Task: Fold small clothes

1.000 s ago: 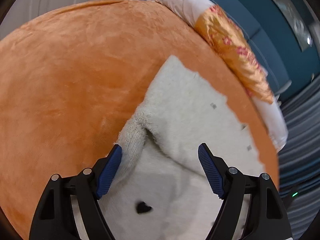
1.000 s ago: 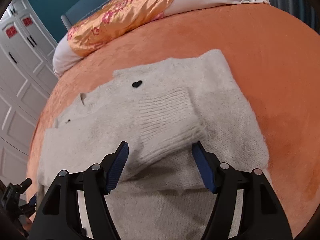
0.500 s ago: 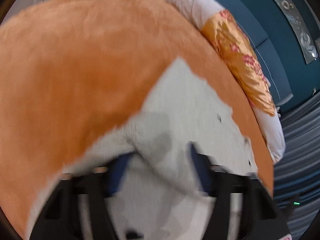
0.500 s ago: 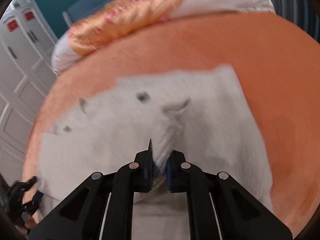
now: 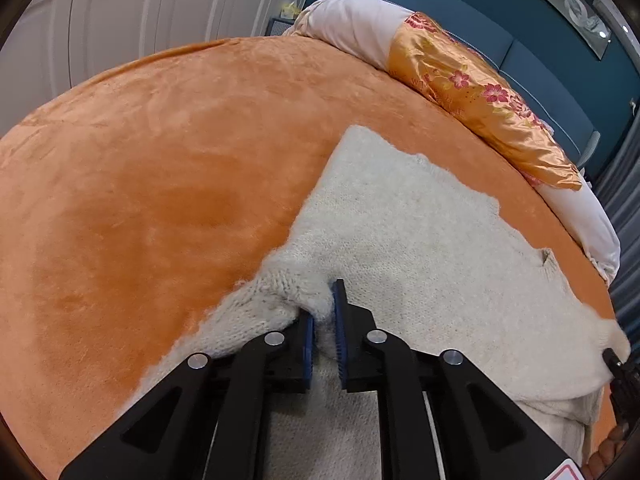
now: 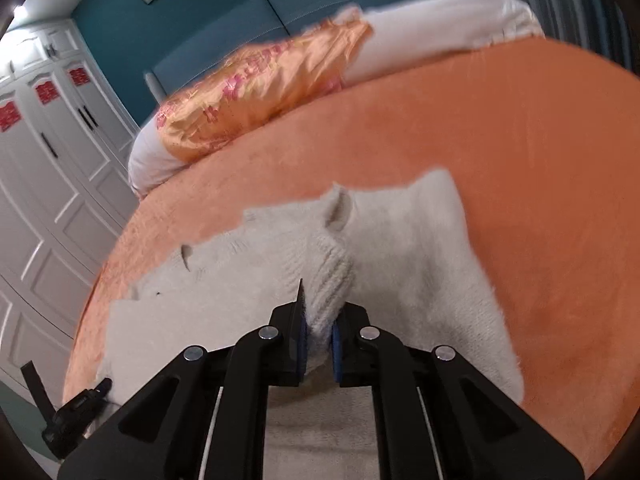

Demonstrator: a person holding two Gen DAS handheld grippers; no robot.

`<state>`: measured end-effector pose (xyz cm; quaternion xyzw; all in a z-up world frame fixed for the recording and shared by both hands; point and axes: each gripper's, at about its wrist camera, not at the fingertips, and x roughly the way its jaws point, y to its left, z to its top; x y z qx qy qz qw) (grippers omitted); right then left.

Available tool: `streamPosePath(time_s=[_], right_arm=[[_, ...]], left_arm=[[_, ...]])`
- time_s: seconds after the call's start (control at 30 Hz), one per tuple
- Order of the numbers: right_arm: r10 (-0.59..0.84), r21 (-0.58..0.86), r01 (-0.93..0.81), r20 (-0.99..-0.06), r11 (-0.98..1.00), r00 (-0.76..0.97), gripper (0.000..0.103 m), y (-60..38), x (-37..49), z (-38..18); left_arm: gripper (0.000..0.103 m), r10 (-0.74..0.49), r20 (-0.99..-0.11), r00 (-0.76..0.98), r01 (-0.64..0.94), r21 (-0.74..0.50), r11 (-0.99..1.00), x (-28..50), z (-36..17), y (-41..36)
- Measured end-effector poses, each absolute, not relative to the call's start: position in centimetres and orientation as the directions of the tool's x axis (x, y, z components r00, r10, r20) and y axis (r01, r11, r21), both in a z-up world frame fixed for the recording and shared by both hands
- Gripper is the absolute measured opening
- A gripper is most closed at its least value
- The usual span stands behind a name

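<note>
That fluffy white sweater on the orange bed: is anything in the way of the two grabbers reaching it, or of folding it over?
Nothing visible. The left gripper is closing on a bunched knit fold of the sweater, and the right gripper is shut on a ribbed fold. The orange blanket around it is bare; the pillows lie at the far edge, apart.

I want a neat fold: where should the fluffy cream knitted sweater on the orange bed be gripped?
Grip the fluffy cream knitted sweater at its ribbed sleeve cuffs, coming from the near hem side. The cuffs bunch into thick ridges that the jaws can pinch; the right gripper already holds one, the left gripper is closing on the other.
</note>
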<state>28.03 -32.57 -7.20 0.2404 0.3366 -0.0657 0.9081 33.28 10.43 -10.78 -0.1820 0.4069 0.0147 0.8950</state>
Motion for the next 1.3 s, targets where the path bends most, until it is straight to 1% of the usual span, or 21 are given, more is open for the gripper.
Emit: streamPosePath(time_s=[0.03, 0.07, 0.17, 0.3, 0.4, 0.53, 0.67, 0.7, 0.77, 0.8, 0.9, 0.93, 0.97, 1.0, 1.03, 1.13, 1.17, 1.2, 1.23, 1.27, 1.3], right_arm=[[0.034, 0.353, 0.309, -0.704, 0.883, 0.709, 0.008, -32.7, 28.9, -9.0], [0.048, 0.354, 0.323, -0.735, 0.878, 0.676, 0.008, -33.0, 29.3, -10.6], [0.055, 0.379, 0.316, -0.711, 0.870, 0.701, 0.010, -33.3, 28.9, -9.6], [0.030, 0.322, 0.306, -0.731, 0.896, 0.682, 0.016, -32.2, 28.5, -9.6], [0.029, 0.321, 0.314, -0.740, 0.894, 0.672, 0.019, -32.2, 28.2, -9.3], [-0.016, 0.253, 0.325, -0.767, 0.911, 0.641, 0.024, -31.5, 28.3, -8.6], [-0.053, 0.191, 0.315, -0.776, 0.930, 0.629, 0.026, -30.5, 28.7, -7.8], [-0.058, 0.181, 0.309, -0.774, 0.934, 0.630, 0.026, -30.4, 28.9, -7.6], [-0.064, 0.176, 0.301, -0.762, 0.937, 0.644, 0.013, -30.3, 28.9, -7.2], [-0.064, 0.185, 0.298, -0.743, 0.937, 0.666, 0.010, -30.4, 28.7, -6.8], [-0.104, 0.179, 0.312, -0.696, 0.933, 0.711, 0.009, -30.9, 28.3, -6.0], [-0.120, 0.158, 0.323, -0.710, 0.933, 0.694, 0.009, -31.2, 28.7, -6.8], [-0.126, 0.127, 0.338, -0.762, 0.932, 0.636, 0.009, -31.6, 29.7, -8.9], [-0.110, 0.132, 0.339, -0.786, 0.932, 0.609, 0.008, -31.9, 30.1, -10.3], [-0.102, 0.143, 0.333, -0.777, 0.932, 0.621, 0.008, -32.0, 29.9, -10.5], [-0.083, 0.164, 0.326, -0.775, 0.931, 0.627, 0.015, -31.9, 28.7, -7.5], [-0.074, 0.181, 0.323, -0.764, 0.929, 0.641, 0.015, -32.1, 27.5, -6.2], [-0.079, 0.178, 0.317, -0.752, 0.932, 0.654, 0.020, -32.3, 25.8, -4.9], [-0.085, 0.173, 0.314, -0.745, 0.933, 0.662, 0.031, -32.5, 24.3, -4.1], [-0.085, 0.169, 0.306, -0.739, 0.937, 0.668, 0.037, -33.0, 21.8, -3.1], [-0.085, 0.164, 0.301, -0.740, 0.939, 0.667, 0.046, -33.3, 20.2, -2.8]], left_arm=[[0.013, -0.116, -0.735, 0.668, -0.174, -0.307, 0.936, 33.1, -10.9, 10.3], [0.014, -0.105, -0.734, 0.671, -0.170, -0.291, 0.942, 32.8, -10.8, 10.1], [0.014, -0.074, -0.732, 0.677, -0.166, -0.249, 0.954, 32.4, -10.8, 9.3], [0.014, -0.054, -0.730, 0.681, -0.164, -0.223, 0.961, 33.2, -11.1, 9.1], [0.015, -0.047, -0.731, 0.681, -0.162, -0.212, 0.964, 33.4, -11.2, 8.8], [0.015, -0.030, -0.732, 0.681, -0.161, -0.190, 0.968, 33.5, -11.2, 8.5], [0.015, -0.006, -0.733, 0.680, -0.163, -0.158, 0.974, 33.6, -11.2, 8.0], [0.015, -0.002, -0.733, 0.680, -0.163, -0.154, 0.975, 33.6, -11.2, 7.9], [0.015, 0.003, -0.733, 0.680, -0.163, -0.147, 0.976, 33.7, -11.2, 7.9], [0.015, 0.004, -0.732, 0.681, -0.162, -0.146, 0.976, 33.7, -11.2, 7.9], [0.015, 0.005, -0.732, 0.681, -0.162, -0.145, 0.976, 33.7, -11.2, 7.8], [0.015, 0.007, -0.732, 0.681, -0.163, -0.142, 0.976, 33.7, -11.2, 7.7], [0.016, 0.011, -0.733, 0.680, -0.163, -0.136, 0.977, 33.7, -11.2, 7.6], [0.016, 0.013, -0.734, 0.679, -0.162, -0.133, 0.978, 33.7, -11.2, 7.6], [0.016, 0.015, -0.735, 0.677, -0.162, -0.129, 0.978, 33.7, -11.2, 7.6], [0.017, 0.000, -0.743, 0.669, -0.161, -0.144, 0.976, 33.8, -10.7, 7.8], [0.018, -0.024, -0.751, 0.660, -0.148, -0.162, 0.976, 33.5, -10.1, 8.2], [0.023, -0.056, -0.759, 0.649, -0.128, -0.181, 0.975, 33.0, -9.5, 8.5], [0.028, -0.074, -0.763, 0.642, -0.116, -0.193, 0.974, 32.3, -9.1, 8.9], [0.034, -0.091, -0.766, 0.636, -0.103, -0.201, 0.974, 31.2, -8.5, 9.2], [0.051, -0.101, -0.777, 0.622, -0.091, -0.200, 0.976, 29.2, -7.7, 9.9]])
